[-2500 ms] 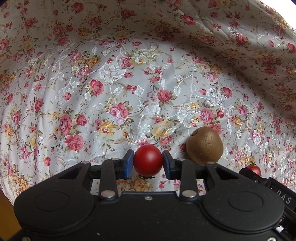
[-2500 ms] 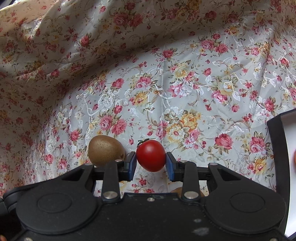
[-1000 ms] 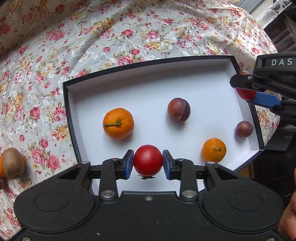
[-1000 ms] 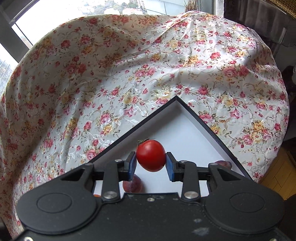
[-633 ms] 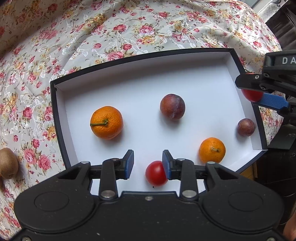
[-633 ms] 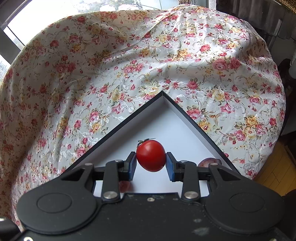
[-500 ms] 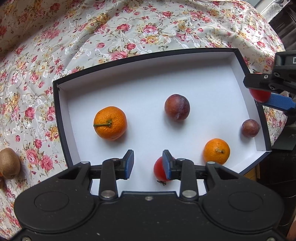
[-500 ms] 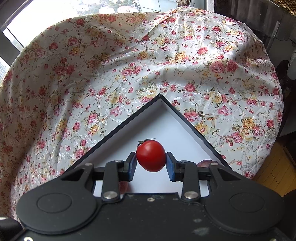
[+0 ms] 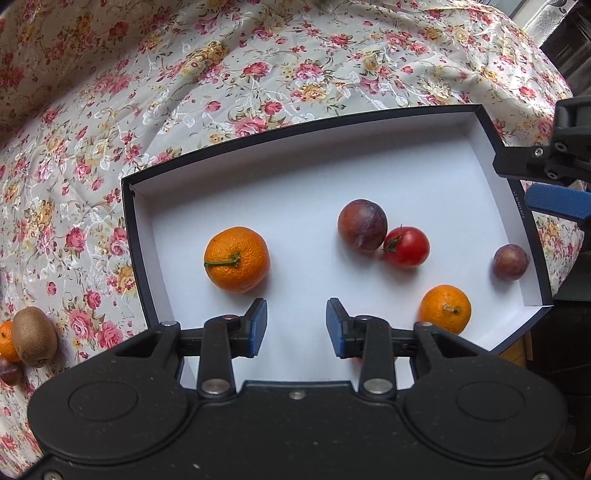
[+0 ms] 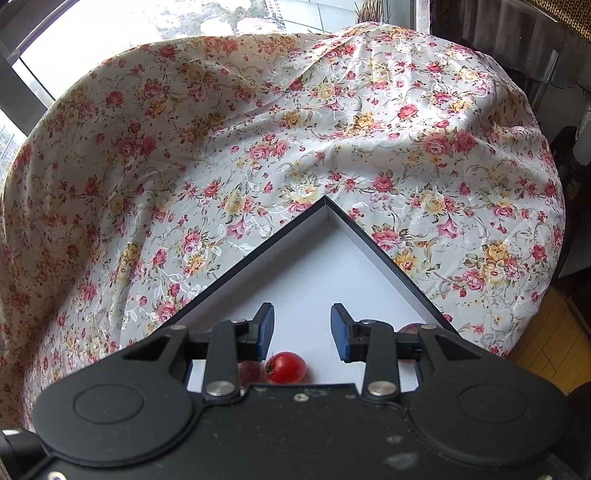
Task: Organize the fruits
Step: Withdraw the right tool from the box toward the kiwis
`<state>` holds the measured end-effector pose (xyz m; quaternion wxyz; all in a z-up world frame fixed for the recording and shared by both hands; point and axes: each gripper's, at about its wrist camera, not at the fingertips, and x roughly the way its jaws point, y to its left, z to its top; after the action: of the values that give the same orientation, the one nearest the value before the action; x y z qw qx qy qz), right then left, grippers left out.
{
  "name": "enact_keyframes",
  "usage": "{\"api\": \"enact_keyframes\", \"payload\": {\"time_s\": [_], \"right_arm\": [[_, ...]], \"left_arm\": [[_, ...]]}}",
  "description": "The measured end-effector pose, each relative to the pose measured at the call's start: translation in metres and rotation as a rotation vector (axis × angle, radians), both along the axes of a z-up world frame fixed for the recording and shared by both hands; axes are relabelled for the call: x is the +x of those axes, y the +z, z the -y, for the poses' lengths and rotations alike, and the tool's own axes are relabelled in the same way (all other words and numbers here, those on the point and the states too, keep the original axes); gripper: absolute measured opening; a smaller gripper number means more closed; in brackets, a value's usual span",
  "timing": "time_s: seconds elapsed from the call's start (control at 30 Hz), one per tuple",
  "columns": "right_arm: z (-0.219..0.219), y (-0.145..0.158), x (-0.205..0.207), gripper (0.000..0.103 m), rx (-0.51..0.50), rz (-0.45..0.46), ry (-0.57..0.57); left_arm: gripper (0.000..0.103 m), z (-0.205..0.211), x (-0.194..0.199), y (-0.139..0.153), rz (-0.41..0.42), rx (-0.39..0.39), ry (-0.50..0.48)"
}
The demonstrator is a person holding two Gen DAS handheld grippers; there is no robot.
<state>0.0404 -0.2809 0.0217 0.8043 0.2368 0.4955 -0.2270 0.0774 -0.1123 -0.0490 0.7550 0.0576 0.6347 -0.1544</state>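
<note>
Both grippers, left (image 9: 295, 325) and right (image 10: 302, 328), hang spread and empty over the box (image 9: 147, 258). One tomato (image 9: 406, 246) lies touching the plum (image 9: 362, 225); round fruit may roll. Kiwi (image 9: 34, 336) sits outside on the cloth.

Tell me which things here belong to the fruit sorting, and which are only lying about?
Job: box; in it tomato, two mandarins, two plums; kiwi outside on the cloth; open left gripper, open right gripper.

Lying about: floral tablecloth, window.
</note>
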Motion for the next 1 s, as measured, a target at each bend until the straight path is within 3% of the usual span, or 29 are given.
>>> {"api": "enact_keyframes", "payload": {"time_s": [0.5,1.0], "right_arm": [[-0.03,-0.001,0.016,0.037,0.056,-0.019,0.035],[-0.107,-0.01,0.044,0.037,0.076,-0.041,0.185]], "left_arm": [[0.048,-0.038,0.009,0.017,0.167,0.115,0.035],[0.048,-0.142,0.051,0.026,0.174,0.115,0.29]]}}
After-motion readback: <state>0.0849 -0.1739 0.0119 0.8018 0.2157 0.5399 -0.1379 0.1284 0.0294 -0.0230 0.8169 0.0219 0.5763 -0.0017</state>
